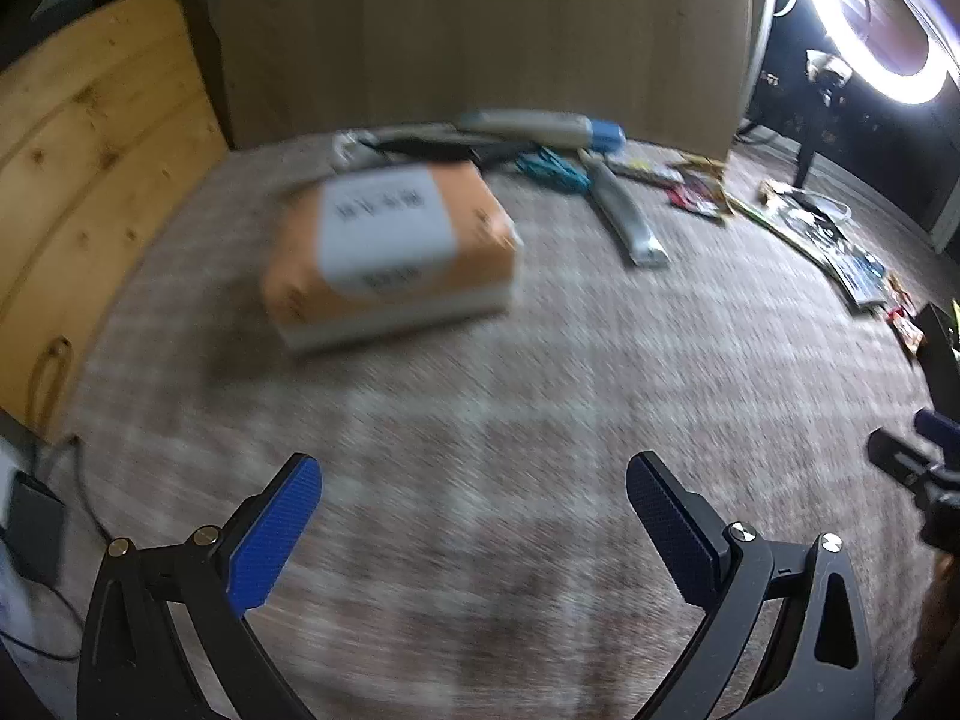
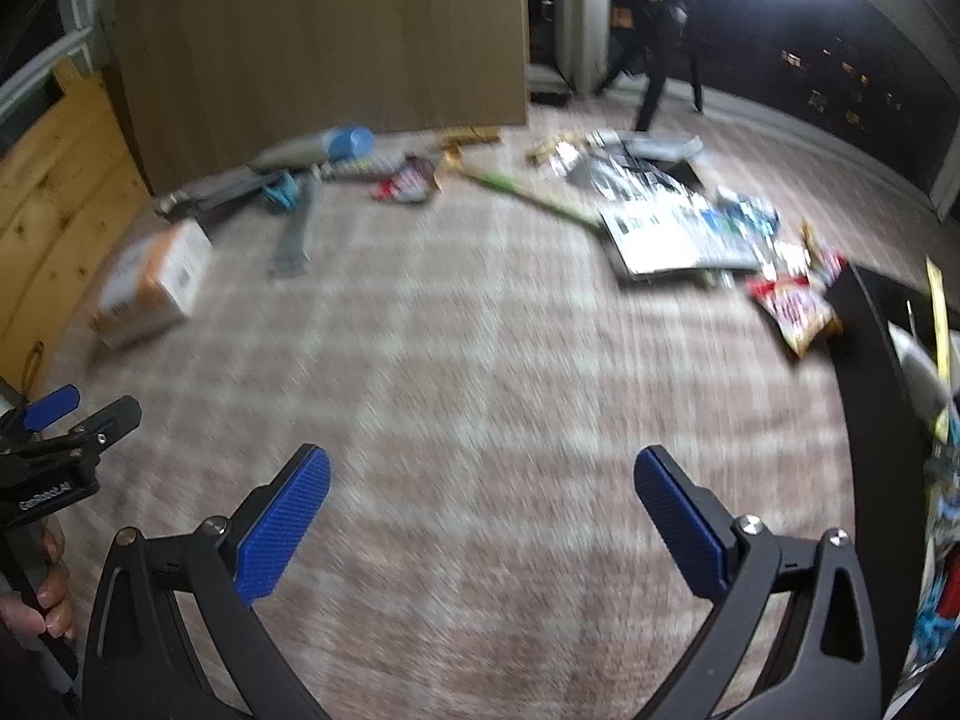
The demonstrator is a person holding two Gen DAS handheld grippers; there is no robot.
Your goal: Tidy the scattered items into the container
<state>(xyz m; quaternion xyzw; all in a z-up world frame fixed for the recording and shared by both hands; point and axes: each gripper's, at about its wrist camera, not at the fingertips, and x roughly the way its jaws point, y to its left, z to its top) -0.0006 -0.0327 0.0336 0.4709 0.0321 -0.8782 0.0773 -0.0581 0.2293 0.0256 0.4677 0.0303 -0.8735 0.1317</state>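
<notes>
An orange box with a white label [image 1: 390,246] lies on the checked carpet ahead of my left gripper [image 1: 474,480], which is open and empty above the carpet. The box shows at the left of the right wrist view [image 2: 150,282]. My right gripper [image 2: 480,474] is open and empty. A dark container [image 2: 870,396] with items inside stands at its right; its edge shows in the left wrist view [image 1: 942,354]. Scattered items: a grey flat packet [image 1: 624,210], a teal item [image 1: 552,171], a magazine [image 2: 678,234], a red snack bag [image 2: 792,312], a green stick [image 2: 528,192]. Both views are blurred.
A wooden cabinet [image 1: 480,30] stands at the back, with a pine panel [image 1: 90,150] at the left. A ring light [image 1: 888,18] on a stand glows at the back right. A long grey and blue item [image 1: 540,126] lies by the cabinet. Cables [image 1: 72,510] lie at the left.
</notes>
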